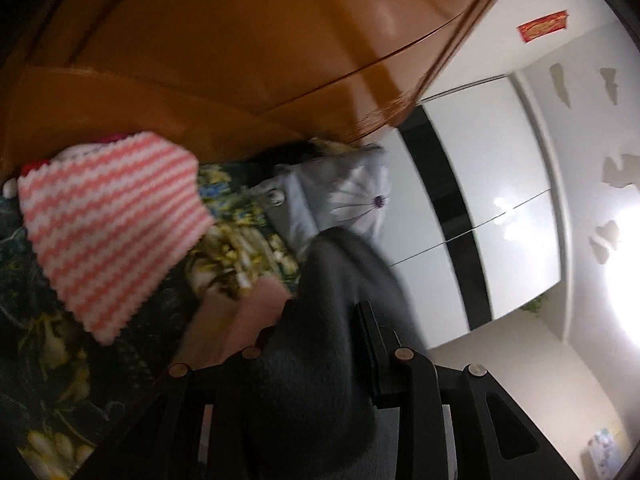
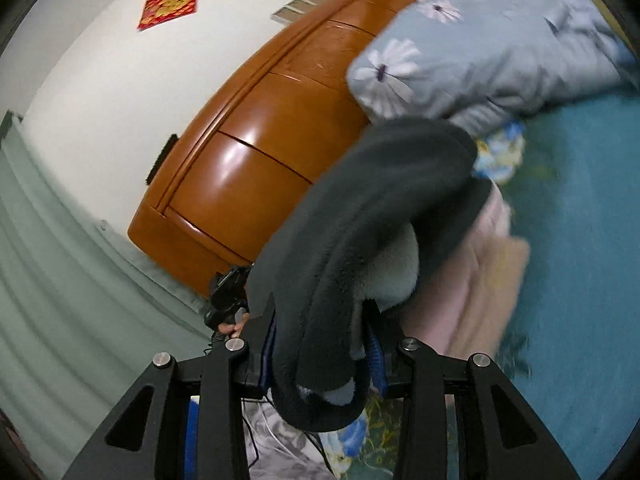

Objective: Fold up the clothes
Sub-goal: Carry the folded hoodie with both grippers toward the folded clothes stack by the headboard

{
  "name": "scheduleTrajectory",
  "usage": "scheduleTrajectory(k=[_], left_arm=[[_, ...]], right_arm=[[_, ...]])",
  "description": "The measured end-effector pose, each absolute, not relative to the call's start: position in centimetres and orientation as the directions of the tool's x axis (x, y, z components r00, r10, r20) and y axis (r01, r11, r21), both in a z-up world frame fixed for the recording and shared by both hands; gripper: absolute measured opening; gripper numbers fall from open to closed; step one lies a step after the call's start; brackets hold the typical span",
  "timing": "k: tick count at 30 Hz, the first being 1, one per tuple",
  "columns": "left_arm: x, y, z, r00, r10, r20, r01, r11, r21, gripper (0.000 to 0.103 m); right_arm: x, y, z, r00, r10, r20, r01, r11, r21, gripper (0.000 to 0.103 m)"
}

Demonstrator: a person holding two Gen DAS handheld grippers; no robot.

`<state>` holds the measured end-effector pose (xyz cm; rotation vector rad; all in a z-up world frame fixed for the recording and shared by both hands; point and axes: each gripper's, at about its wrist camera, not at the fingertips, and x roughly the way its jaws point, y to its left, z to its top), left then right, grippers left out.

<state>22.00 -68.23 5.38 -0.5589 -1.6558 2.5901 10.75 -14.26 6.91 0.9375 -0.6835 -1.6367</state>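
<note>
The right gripper is closed on a dark grey fleece garment, which is bunched between its jaws and arches up ahead of them. The left gripper is likewise clamped on the same fleece. The thick pile may slip from either grip if the two are pulled apart unevenly. Its pale lining shows. A pink folded cloth lies just beyond the right gripper.

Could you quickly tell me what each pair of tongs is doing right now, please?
Left tongs: shut on the dark fleece garment.
Right tongs: shut on the same dark fleece garment.
</note>
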Motion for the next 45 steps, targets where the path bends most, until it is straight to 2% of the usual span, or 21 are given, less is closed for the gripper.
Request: scheduleTrajectory(k=[2,5,8,9,11,13,14,19,24,29,32,38,45], left_arm=[[21.5,-68.0,4.7,-0.931,0.200,-0.306,0.195,-0.438,-0.878,0.030],[21.1,-67.3,4.5,-0.906,0.172,-0.386,0.268,-0.470,-0.841,0.033],[21.8,-66.8,6.1,-0.902,0.136,-0.410,0.298,-0.492,-0.818,0.035],[22.0,-66.6,6.6,-0.900,0.124,-0.418,0.305,-0.505,-0.807,0.038],[22.7,-66.3,8.2,-0.880,0.064,-0.470,0.365,-0.541,-0.758,0.055],[23.5,-66.2,9.7,-0.858,-0.005,-0.514,0.429,-0.559,-0.710,0.061],[23.9,-66.1,10.4,-0.844,-0.040,-0.535,0.460,-0.566,-0.684,0.061],[25.8,-62.8,15.9,-0.854,-0.172,-0.490,0.461,-0.686,-0.563,0.061],[24.0,-57.2,19.1,-0.880,-0.084,-0.467,0.312,-0.844,-0.436,0.062],[20.1,-53.7,16.9,-0.838,-0.009,-0.545,0.243,-0.902,-0.358,0.062],[18.5,-53.7,14.8,-0.812,-0.042,-0.583,0.263,-0.917,-0.301,0.062],[16.9,-55.3,13.2,-0.801,-0.056,-0.596,0.286,-0.910,-0.299,0.062],[15.5,-56.0,11.8,-0.803,-0.045,-0.594,0.290,-0.900,-0.324,0.063]], right_arm=[[11.1,-14.5,6.0,-0.113,-0.961,-0.252,0.509,-0.274,0.816,0.039],[10.5,-14.9,5.0,-0.117,-0.959,-0.257,0.479,-0.281,0.832,0.039],[10.0,-15.1,4.8,-0.116,-0.954,-0.277,0.464,-0.299,0.834,0.041],[9.9,-14.9,5.2,-0.113,-0.954,-0.277,0.464,-0.297,0.835,0.041],[9.7,-14.4,6.2,-0.113,-0.953,-0.281,0.477,-0.300,0.826,0.044],[9.4,-13.6,7.2,-0.126,-0.946,-0.299,0.489,-0.321,0.811,0.050],[9.1,-13.0,7.5,-0.139,-0.941,-0.310,0.488,-0.337,0.805,0.054],[7.4,-10.0,9.3,-0.246,-0.903,-0.352,0.445,-0.428,0.786,0.056],[7.9,-10.4,13.2,-0.317,-0.885,-0.341,0.523,-0.463,0.716,0.056],[10.9,-17.1,14.1,-0.268,-0.855,-0.444,0.672,-0.496,0.550,0.056],[12.1,-20.8,14.2,-0.259,-0.822,-0.508,0.748,-0.503,0.433,0.056],[11.1,-24.9,13.4,-0.308,-0.758,-0.575,0.782,-0.546,0.301,0.056],[8.5,-26.4,12.6,-0.305,-0.725,-0.617,0.762,-0.575,0.298,0.057]])
